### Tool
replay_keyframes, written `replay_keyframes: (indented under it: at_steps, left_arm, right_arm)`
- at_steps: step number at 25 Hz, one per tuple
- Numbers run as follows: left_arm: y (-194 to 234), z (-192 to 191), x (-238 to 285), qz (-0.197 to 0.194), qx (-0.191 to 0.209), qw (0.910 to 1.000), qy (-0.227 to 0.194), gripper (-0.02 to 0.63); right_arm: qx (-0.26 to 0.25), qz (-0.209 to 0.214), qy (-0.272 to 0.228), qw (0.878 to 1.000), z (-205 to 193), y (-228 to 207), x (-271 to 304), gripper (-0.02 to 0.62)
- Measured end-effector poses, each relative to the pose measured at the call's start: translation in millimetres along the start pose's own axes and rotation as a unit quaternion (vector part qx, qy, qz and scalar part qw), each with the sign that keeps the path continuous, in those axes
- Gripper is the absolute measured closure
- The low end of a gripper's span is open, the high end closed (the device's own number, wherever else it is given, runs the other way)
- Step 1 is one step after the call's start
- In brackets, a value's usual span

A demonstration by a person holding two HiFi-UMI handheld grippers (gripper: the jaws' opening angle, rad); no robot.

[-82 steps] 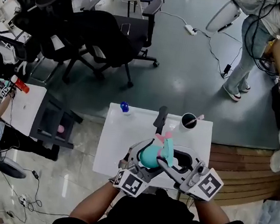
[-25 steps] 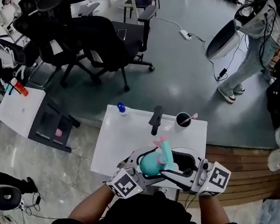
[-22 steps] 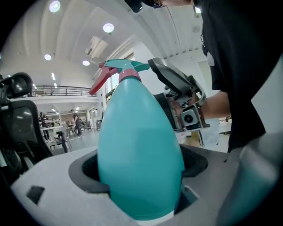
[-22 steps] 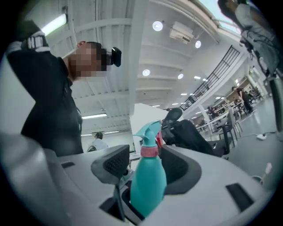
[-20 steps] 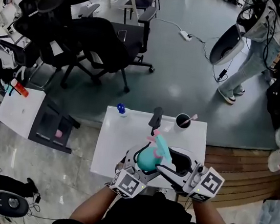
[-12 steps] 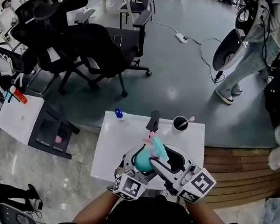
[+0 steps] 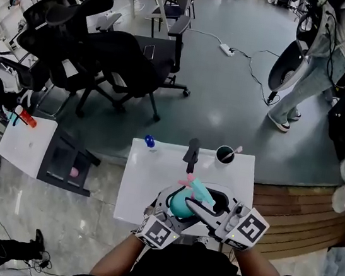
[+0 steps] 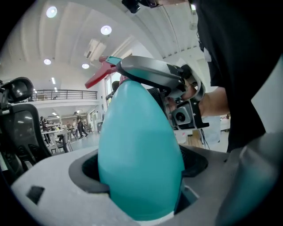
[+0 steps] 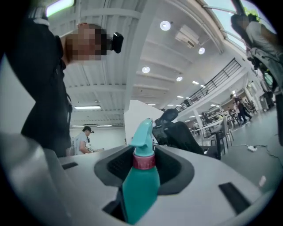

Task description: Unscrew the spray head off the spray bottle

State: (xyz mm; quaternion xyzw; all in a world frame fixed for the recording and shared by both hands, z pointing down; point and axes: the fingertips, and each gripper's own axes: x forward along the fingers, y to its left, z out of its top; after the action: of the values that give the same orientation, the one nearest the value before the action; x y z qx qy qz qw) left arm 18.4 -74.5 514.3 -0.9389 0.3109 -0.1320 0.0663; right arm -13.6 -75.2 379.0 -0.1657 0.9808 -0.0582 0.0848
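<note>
Surface, white and squarish, has both grippers meeting above its 6 o'clock edge. Left gripper comes in from 7 o'clock in the head view. Its fingers are closed tight on the fat teal body of the bottle. Right gripper comes in from 4 o'clock. Its fingers are closing round the pink collar under the spray head, with dark gaps showing on both sides of the collar. Each gripper's cube bears a black-and-white square marker. Along the far edge sit a black object at 12 o'clock, a cup at 1 and a small blue thing at 11.
</note>
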Motion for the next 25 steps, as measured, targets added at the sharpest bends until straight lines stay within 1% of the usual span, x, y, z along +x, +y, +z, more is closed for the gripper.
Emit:
replay_keyframes:
  at_steps: [2,4,6,8,10,11,13,16,18,25]
  left_arm:
    - [-8,7,-4,-0.036,0.008,0.9992,-0.015,0.138]
    - [-19,15,-7,-0.080,0.006,0.9964,-0.030,0.138]
    - [-32,27,-10,-0.130,-0.001,0.9905,-0.045,0.138]
    - [-45,41,-13,-0.179,-0.009,0.9819,-0.060,0.138]
    - [-55,49,-16,-0.211,-0.015,0.9748,-0.069,0.138]
    - [-57,52,-17,-0.218,-0.014,0.9732,-0.072,0.138]
    - [-58,55,-18,-0.219,-0.009,0.9730,-0.074,0.138]
    - [-56,59,-17,-0.213,-0.015,0.9738,-0.078,0.138]
    - [-57,57,-16,-0.215,-0.016,0.9738,-0.073,0.138]
    - [-49,44,-12,-0.195,-0.015,0.9792,-0.054,0.138]
  right_arm:
    - [0.001,0.048,0.008,0.999,5,14,-2,0.442]
    - [-0.004,0.100,0.018,0.995,10,26,-6,0.442]
    - [-0.015,0.152,0.026,0.988,14,36,-12,0.442]
    - [-0.012,0.204,0.035,0.978,16,44,-19,0.440]
    - [-0.005,0.246,0.036,0.968,22,52,-24,0.440]
    - [-0.003,0.260,0.035,0.965,25,54,-25,0.440]
    - [-0.002,0.271,0.031,0.962,28,57,-26,0.440]
    - [0.000,0.270,0.022,0.963,31,57,-27,0.440]
    - [0.004,0.267,0.017,0.963,32,56,-27,0.440]
    - [-0.006,0.236,0.019,0.971,27,47,-24,0.437]
